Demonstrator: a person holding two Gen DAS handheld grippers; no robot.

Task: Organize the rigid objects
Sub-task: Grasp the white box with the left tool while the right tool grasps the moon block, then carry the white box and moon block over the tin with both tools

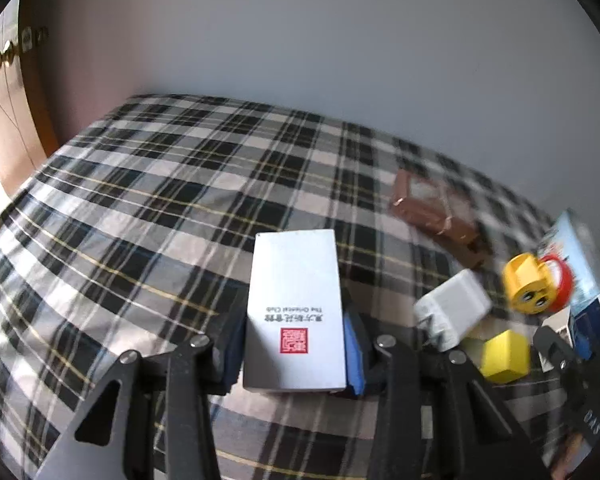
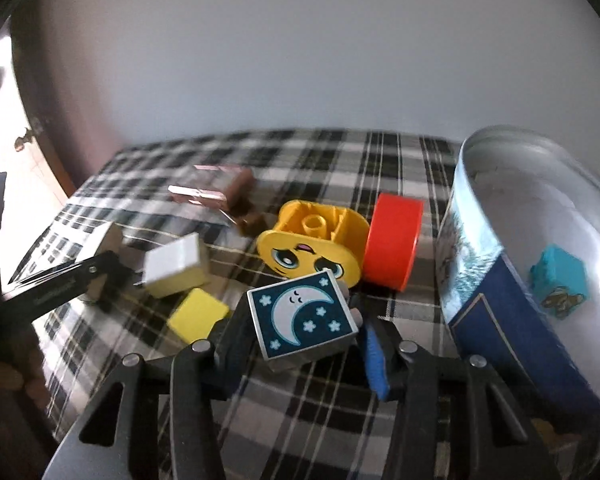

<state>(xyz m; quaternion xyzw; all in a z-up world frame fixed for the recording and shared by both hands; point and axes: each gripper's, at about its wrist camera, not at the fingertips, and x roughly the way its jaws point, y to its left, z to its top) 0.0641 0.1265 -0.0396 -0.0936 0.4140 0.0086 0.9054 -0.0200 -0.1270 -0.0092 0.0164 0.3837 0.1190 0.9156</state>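
Rigid objects were split across both grippers. Nearest, the left gripper (image 1: 296,344) was clenched on the silver box (image 1: 295,312), which lay lengthwise between the jaws, likely for a flat set-down on the plaid cloth (image 1: 140,208). We had the right gripper (image 2: 312,332) around the moon block (image 2: 302,315), tilted; the left pad touched it, but the right blue pad (image 2: 374,354) looked slightly apart, so we couldn't tell if the grip was firm. Right of those jaws sat the round tin (image 2: 476,320), holding a teal block (image 2: 560,276), probably the drop target. Ahead lay the yellow cube (image 2: 198,314), white adapter (image 2: 176,270), face block (image 2: 312,246), red ring (image 2: 392,246), then the brown piece (image 2: 216,190). Both grippers pointed forward, pitched down.
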